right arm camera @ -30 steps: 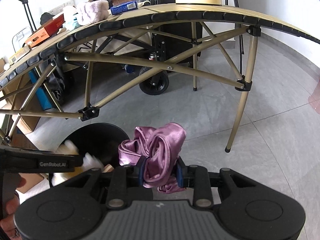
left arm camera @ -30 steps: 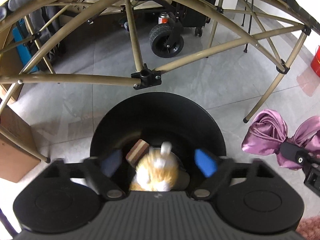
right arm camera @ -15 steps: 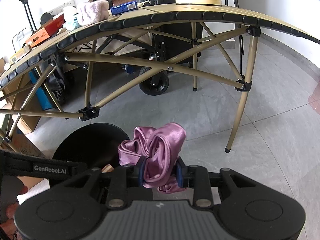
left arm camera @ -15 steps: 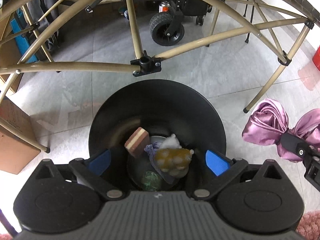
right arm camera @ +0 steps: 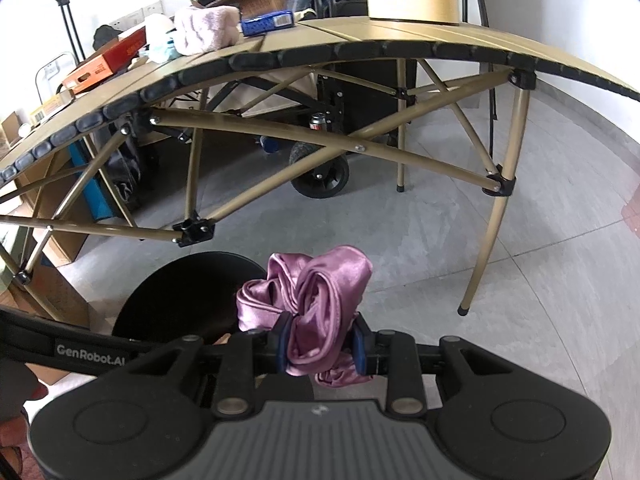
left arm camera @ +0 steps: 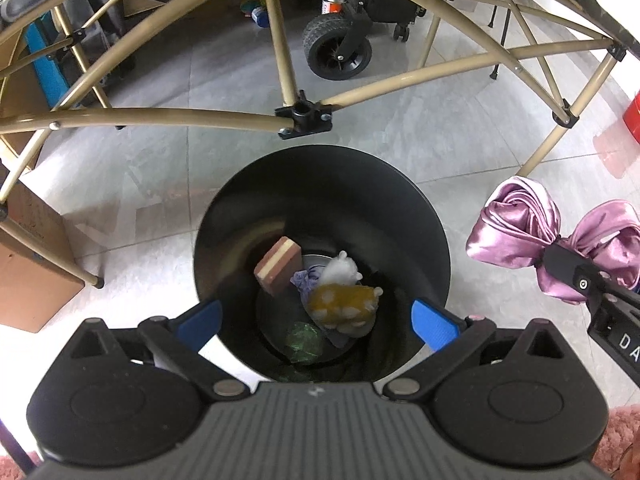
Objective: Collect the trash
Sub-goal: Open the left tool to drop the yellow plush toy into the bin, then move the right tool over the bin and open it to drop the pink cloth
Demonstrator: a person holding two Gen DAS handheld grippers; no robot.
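At the lower left of the left wrist view, the left tool (left arm camera: 316, 318) is hanging spread wide and empty, its blue fingertips (left arm camera: 434, 322) straddling the mouth of the black bin (left arm camera: 420, 216) that is standing on the grey floor (left arm camera: 400, 128) in the centre of the frame. Down inside the bin a striped block (left arm camera: 278, 266), a yellow spotted plush (left arm camera: 344, 306), a white fluffy piece (left arm camera: 344, 272) and a green crumpled wrapper (left arm camera: 304, 340) are lying together at the bottom. Toward the right edge of that view, the purple satin cloth (left arm camera: 516, 232) is hanging in the air beside the bin, just outside its rim. In the right wrist view the same cloth (right arm camera: 320, 300) is sitting at centre bottom, and the right tool (right arm camera: 320, 346) is pinching it at its bunched middle, fingers pressed close with fabric bulging above and below. The cloth is looking light, soft and slippery, so a firm hold on the gathered waist is probably suiting it best; loose folds may be sliding free otherwise. The tabletop (right arm camera: 360, 36) is arching across the upper frame.
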